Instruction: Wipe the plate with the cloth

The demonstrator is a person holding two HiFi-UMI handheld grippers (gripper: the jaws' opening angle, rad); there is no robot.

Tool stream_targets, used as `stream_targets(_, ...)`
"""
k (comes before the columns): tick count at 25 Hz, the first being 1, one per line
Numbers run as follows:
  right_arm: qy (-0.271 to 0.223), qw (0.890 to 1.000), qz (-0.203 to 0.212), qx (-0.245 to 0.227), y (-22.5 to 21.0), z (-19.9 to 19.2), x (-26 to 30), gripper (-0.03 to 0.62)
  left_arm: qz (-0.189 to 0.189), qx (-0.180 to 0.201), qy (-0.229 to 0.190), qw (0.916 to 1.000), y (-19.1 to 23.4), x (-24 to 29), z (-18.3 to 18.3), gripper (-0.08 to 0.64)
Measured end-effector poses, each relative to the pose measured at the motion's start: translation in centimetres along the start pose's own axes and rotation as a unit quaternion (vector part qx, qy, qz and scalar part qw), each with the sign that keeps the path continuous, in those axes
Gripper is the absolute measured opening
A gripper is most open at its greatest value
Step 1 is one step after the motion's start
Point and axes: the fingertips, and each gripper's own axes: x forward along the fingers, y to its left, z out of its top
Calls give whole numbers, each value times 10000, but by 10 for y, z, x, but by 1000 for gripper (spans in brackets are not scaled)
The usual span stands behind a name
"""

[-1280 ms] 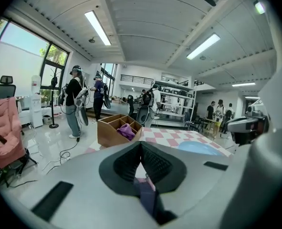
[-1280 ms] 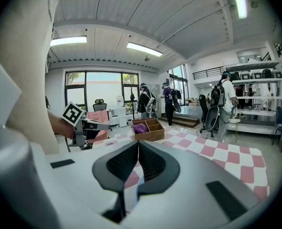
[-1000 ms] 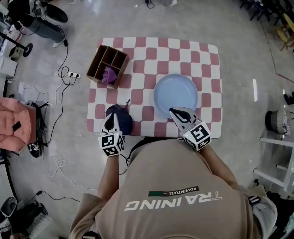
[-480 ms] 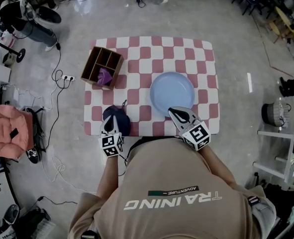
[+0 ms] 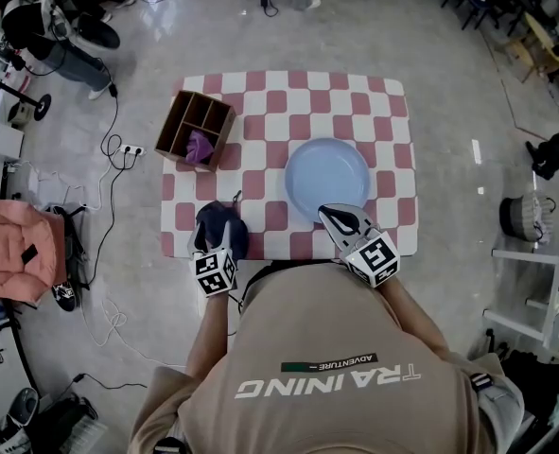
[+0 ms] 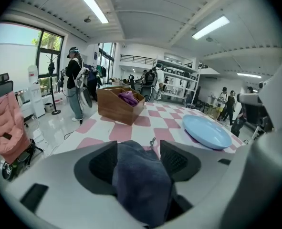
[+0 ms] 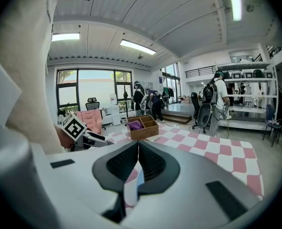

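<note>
The plate (image 5: 328, 176), pale blue and round, lies flat on the right half of the table (image 5: 260, 93), which is covered in pink and white checks, and nothing rests on the plate. The cloth (image 5: 220, 223), dark blue and bunched into a heap, lies at the near left edge of the table, well apart from the plate. The left gripper (image 6: 138, 147) points down and away at the cloth; its jaws have just been opening and now stand wide apart, one on each side of the heap, with the cloth (image 6: 143, 180) filling the gap between them but not clamped. In the left gripper view the plate (image 6: 206, 131) shows further off to the right. The right gripper (image 5: 328, 212) sits at the near rim of the plate with its jaws pressed together and nothing between them; whether its tip touches the rim cannot be told. At the far left corner of the table stands a wooden box (image 5: 196, 126) split into compartments, and a purple cloth-like thing (image 5: 200, 146) lies in its near compartment. On the floor to the left of the table are a white power strip (image 5: 128, 148) with its cable and, further left, a pink chair (image 5: 14, 253).
</note>
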Motion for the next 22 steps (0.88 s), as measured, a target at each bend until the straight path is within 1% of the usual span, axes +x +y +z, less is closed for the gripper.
stream_targets(4, -4, 10000, -2, 20, -3, -2, -2, 18, 171, -153, 115, 9997, 4, 3, -6, 276)
stream_targets(8, -44, 10000, -25, 9, -4, -2, -6, 18, 372, -379, 464, 9975, 10, 9, -24, 282)
stream_targets(12, -68, 9999, -99, 44, -8, -3, -12, 18, 664, -794, 796, 9914, 16, 18, -41, 302)
stream_targets(15, -81, 9998, -158, 66, -11, -5, -16, 18, 791, -1129, 892, 9864, 18, 27, -46, 304)
stream_targets(17, -82, 9997, -197, 77, -12, -6, -19, 18, 855, -1156, 873, 9858, 18, 33, -46, 304)
stream_targets(20, -99, 9996, -251, 96, -14, -7, -23, 18, 893, -1016, 803, 9876, 18, 38, -44, 302)
stream_targets(22, -114, 9995, -286, 112, -15, -7, -25, 18, 904, -1009, 778, 9877, 18, 38, -44, 302)
